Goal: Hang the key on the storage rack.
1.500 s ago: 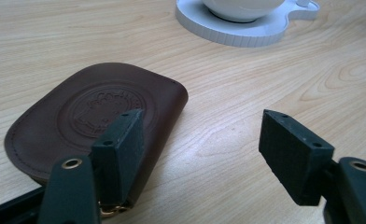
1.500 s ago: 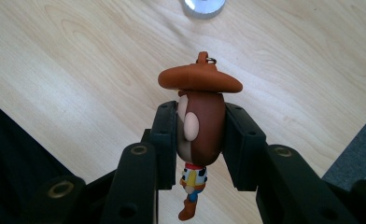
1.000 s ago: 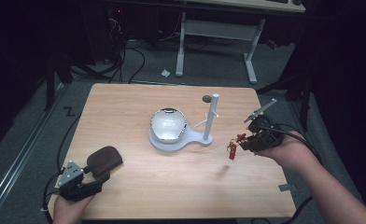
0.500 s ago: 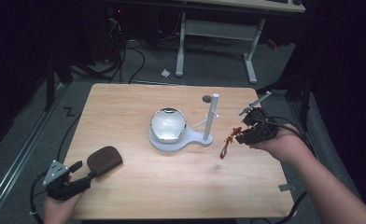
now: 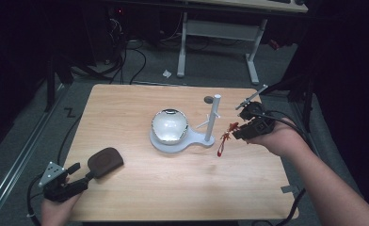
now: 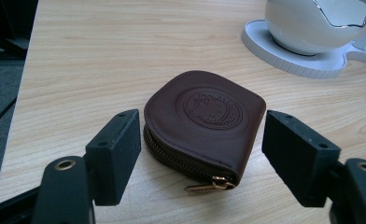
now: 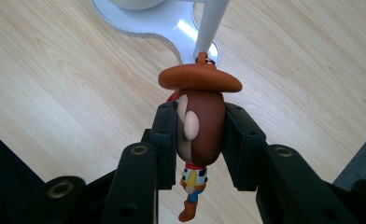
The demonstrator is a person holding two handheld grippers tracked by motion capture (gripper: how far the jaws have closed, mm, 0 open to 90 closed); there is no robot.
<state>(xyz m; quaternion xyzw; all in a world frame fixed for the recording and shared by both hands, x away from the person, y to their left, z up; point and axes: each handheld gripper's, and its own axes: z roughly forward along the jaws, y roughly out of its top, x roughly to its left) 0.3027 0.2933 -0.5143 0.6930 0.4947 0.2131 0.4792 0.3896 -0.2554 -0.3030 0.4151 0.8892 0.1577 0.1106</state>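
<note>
A brown leather zip pouch (image 5: 105, 161) lies flat on the wooden table near its front left. My left gripper (image 5: 80, 174) is at the table's front left corner, pointing at it. In the left gripper view the pouch (image 6: 204, 116) lies just ahead between the wide open jaws, and neither pad touches it. My right gripper (image 5: 238, 132) hovers right of the white stand's post (image 5: 212, 117), shut on a small cowboy figure (image 5: 225, 139) that dangles from it. In the right gripper view both pads press the figure's head (image 7: 200, 123) under its brown hat.
A white stand (image 5: 160, 142) at the table's middle carries a round white bowl (image 5: 169, 125) with a cracked-egg rim; the post has a side peg. A small dark disc (image 5: 208, 99) lies behind it. Desk legs and cables are on the floor beyond.
My left gripper has drawn back to the left, off the pouch's side. My right gripper has carried the cowboy figure a little left and farther up the table, toward the post.
</note>
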